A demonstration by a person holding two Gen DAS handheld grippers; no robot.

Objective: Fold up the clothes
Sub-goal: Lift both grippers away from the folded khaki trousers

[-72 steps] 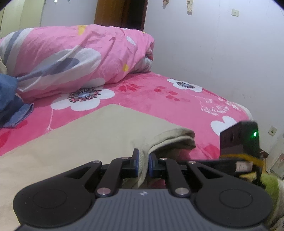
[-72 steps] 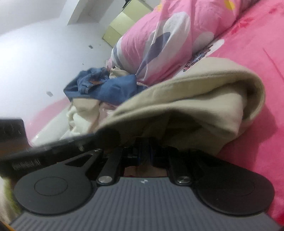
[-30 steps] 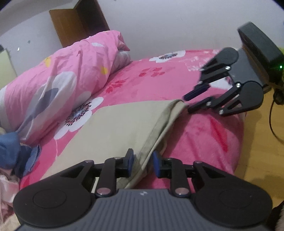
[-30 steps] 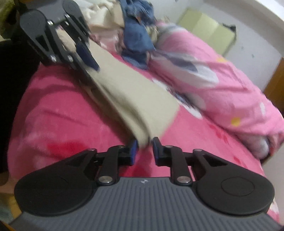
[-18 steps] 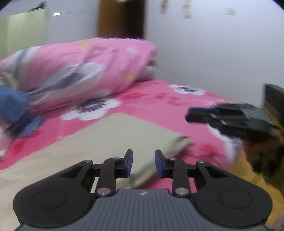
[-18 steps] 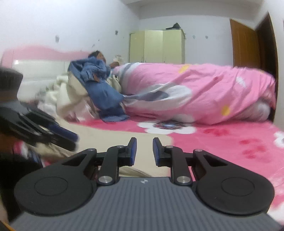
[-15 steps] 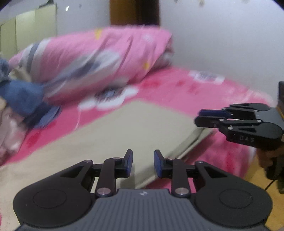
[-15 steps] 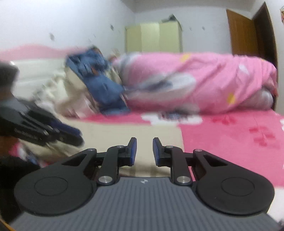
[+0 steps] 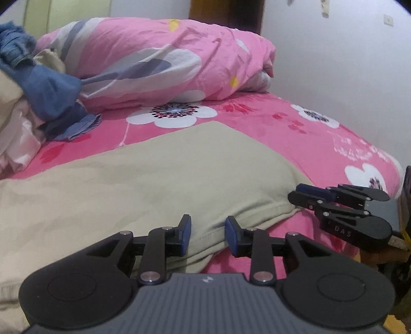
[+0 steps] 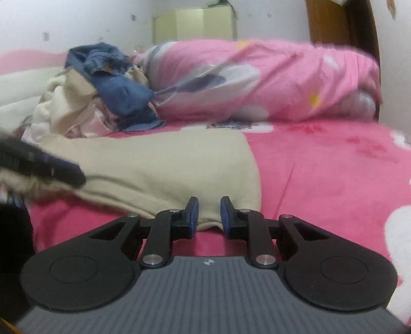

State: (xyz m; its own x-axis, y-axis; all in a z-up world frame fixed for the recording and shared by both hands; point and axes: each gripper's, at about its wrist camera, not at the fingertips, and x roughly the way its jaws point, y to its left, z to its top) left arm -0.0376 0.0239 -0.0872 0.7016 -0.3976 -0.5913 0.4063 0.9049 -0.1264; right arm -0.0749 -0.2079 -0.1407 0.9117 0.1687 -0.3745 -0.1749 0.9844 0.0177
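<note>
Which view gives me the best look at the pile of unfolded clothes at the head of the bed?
The right wrist view: the clothes pile sits whole and in focus there, with jeans on top of cream garments, behind the folded beige garment. The left wrist view catches only its edge at the far left, cropped by the frame.

A rolled pink floral quilt point(image 9: 164, 61) lies on the pink floral bedsheet point(image 9: 295, 128), a wooden door point(image 10: 341, 23) behind

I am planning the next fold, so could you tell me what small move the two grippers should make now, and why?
Probably ease both forward and close on the near hem. The left gripper and right gripper stand open, holding nothing, just short of the folded beige garment, which lies flat on the pink bedspread.
</note>
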